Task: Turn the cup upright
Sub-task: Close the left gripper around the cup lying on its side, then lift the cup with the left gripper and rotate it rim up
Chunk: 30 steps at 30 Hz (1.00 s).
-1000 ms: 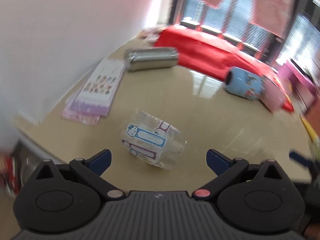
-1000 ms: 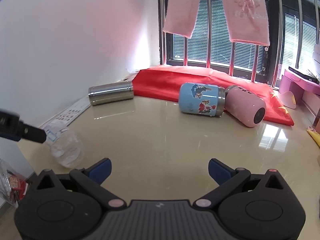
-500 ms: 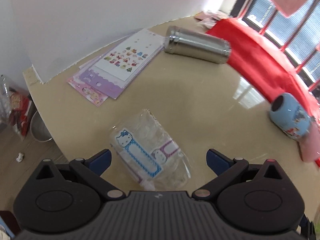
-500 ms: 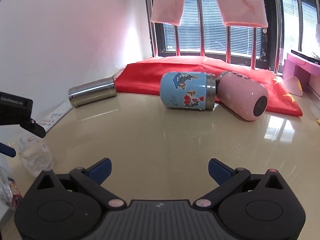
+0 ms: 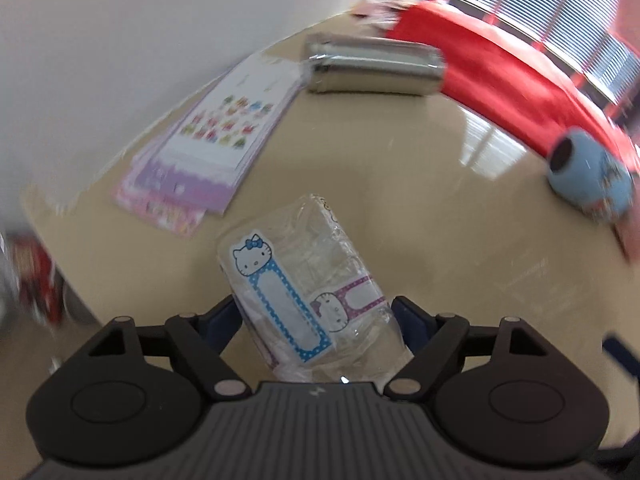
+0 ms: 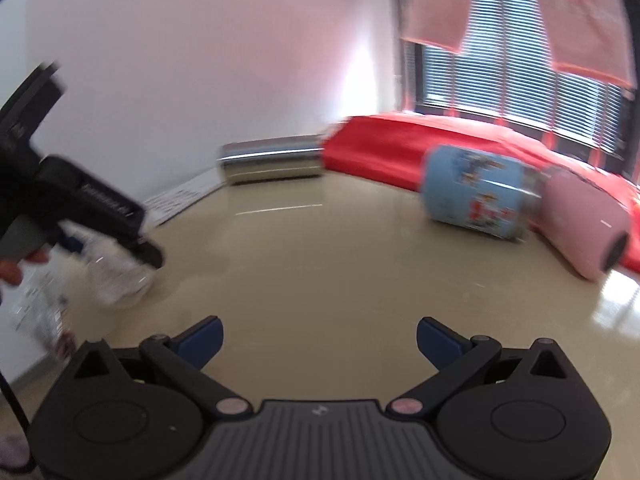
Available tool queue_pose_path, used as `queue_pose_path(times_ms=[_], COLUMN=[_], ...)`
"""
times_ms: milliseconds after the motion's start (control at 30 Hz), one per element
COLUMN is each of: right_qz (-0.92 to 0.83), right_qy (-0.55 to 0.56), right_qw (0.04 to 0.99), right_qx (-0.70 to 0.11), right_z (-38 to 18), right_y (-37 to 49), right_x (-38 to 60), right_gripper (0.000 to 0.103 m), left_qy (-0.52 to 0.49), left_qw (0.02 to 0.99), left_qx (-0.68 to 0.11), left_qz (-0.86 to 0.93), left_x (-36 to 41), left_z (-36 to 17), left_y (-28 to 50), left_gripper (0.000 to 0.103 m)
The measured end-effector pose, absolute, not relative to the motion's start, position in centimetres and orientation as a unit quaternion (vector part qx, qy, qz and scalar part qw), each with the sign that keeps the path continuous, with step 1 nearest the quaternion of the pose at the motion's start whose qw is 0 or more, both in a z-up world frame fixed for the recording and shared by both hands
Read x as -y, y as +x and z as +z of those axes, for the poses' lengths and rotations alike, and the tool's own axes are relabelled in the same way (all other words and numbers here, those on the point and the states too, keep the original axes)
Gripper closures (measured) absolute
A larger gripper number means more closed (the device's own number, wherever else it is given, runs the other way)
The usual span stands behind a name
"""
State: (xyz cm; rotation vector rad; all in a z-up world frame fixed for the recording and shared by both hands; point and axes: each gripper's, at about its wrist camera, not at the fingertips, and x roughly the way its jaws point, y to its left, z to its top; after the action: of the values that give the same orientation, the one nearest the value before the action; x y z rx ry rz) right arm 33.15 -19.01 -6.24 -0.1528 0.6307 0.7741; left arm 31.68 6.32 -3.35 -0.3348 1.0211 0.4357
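**Left gripper closes in on a fallen clear cup**

A clear plastic cup (image 5: 308,300) with cartoon cat stickers lies on its side on a tan table (image 5: 440,240). It sits between the left gripper's (image 5: 316,318) blue fingers, which press close on both sides, probably gripping it for turning upright; firm contact cannot be confirmed. The right gripper (image 6: 320,338) hovers wide apart and empty, with the cup far to its left.
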Motion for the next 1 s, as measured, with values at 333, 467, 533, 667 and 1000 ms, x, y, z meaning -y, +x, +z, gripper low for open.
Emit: queue_pose_path(times_ms=[333, 467, 533, 667, 1000], right_qz=[0.423, 0.428, 0.428, 0.424, 0.408], right_qy=[-0.123, -0.133, -0.135, -0.137, -0.138], right_qw=[0.845, 0.840, 0.839, 0.839, 0.842], right_qx=[-0.302, -0.304, -0.307, -0.313, -0.325], right_z=[-6.1, -6.0, -6.1, -6.1, -6.1], right_y=[32.4, 31.9, 31.6, 31.3, 30.3], right_x=[15.7, 15.5, 15.5, 15.3, 14.9], right_gripper=[0.000, 0.000, 0.000, 0.000, 0.000], left_qy=[-0.014, 0.065, 0.100, 0.174, 0.241], left_qw=[0.845, 0.841, 0.836, 0.818, 0.769], left_qx=[-0.532, -0.537, -0.537, -0.539, -0.557], left_qz=[0.052, -0.013, -0.044, -0.101, -0.201], left_x=[-4.3, -3.5, -3.2, -2.7, -2.4], left_z=[-3.3, -3.4, -3.3, -3.3, -4.9], left_y=[31.9, 32.2, 32.2, 32.2, 32.5], left_gripper=[0.021, 0.021, 0.021, 0.021, 0.020])
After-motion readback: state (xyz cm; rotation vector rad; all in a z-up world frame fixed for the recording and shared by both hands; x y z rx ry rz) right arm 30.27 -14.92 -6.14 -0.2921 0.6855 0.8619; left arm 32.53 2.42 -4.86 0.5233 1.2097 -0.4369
